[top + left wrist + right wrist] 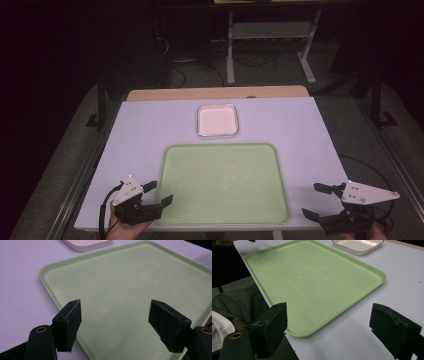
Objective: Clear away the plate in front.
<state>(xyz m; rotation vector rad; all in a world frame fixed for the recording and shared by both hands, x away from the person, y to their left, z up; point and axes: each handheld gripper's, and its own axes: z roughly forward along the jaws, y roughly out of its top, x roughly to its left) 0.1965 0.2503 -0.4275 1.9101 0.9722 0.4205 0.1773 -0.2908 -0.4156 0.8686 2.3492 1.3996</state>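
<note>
- We look down on a pale lavender table (150, 130), and a big green tray (223, 184) lies flat on its near half, nothing on it.
- Just beyond the tray's far edge sits a small white dish (217, 120) with a raised rim, close to the tray but not touching it.
- At the table's near left corner we see the left gripper (160, 193), held from below by the person's hand (131, 229), a cable trailing from it.
- Its jaws stand wide apart with nothing between them; the tips reach over the tray's left rim.
- In the left gripper view the two black jaws frame the bare tray floor (120, 297), and the white dish (87, 244) peeks in at the top edge.
- Over to the near right corner: the right gripper (317, 200) hangs over bare table, just beside the tray's right rim and clear of it.
- Its jaws too are spread wide, gripping nothing, with the grey three-cornered plate on top pointing right.
- In the right gripper view we see the tray (312, 282) stretching away to the left of the jaws, the dish (358, 245) beyond it at the top, and bare table under the right-hand jaw.
- Behind the table we see dark floor with cables and the white legs of a stand (270, 45).
</note>
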